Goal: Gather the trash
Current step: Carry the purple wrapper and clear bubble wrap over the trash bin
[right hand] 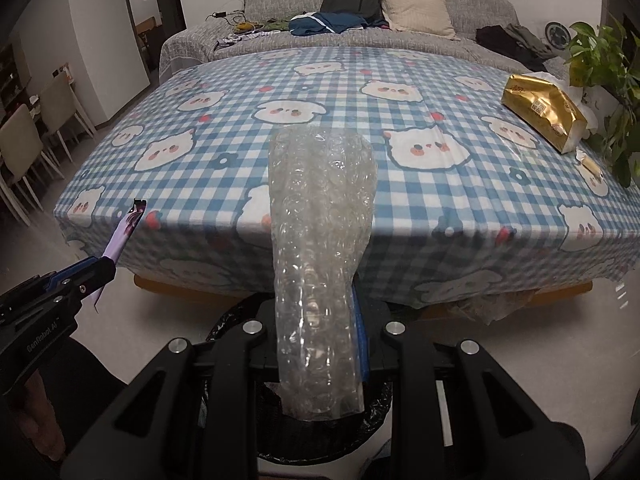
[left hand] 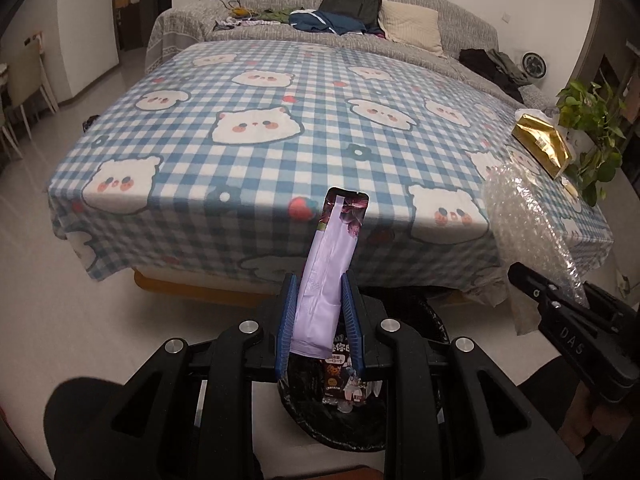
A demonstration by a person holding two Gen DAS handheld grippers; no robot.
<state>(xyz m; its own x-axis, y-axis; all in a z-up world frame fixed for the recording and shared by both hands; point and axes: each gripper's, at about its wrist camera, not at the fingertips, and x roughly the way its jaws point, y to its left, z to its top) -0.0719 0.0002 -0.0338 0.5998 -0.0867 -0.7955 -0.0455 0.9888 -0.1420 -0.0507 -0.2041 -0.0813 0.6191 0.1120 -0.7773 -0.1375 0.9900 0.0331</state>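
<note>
Left gripper (left hand: pixel 320 312) clenched on purple wrapper (left hand: pixel 328 272), lower centre, over the black-lined bin (left hand: pixel 320 420). Right gripper (right hand: pixel 320 320) grasping bubble wrap (right hand: pixel 320 240), centre frame, over the bin rim. Bench (right hand: pixel 400 100) front edge just beyond; its checked cloth mostly bare, gold pack (right hand: pixel 544 112) upper right near the edge.

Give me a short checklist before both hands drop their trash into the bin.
1. Left gripper shut on purple wrapper: ok.
2. Right gripper shut on bubble wrap: ok.
3. Bin below the wrapper: ok.
4. Bin below the bubble wrap, seen from the right wrist: ok.
5. Room left in the bin: cannot tell.
6. Checked tablecloth free of trash: not ok, gold packet remains.
</note>
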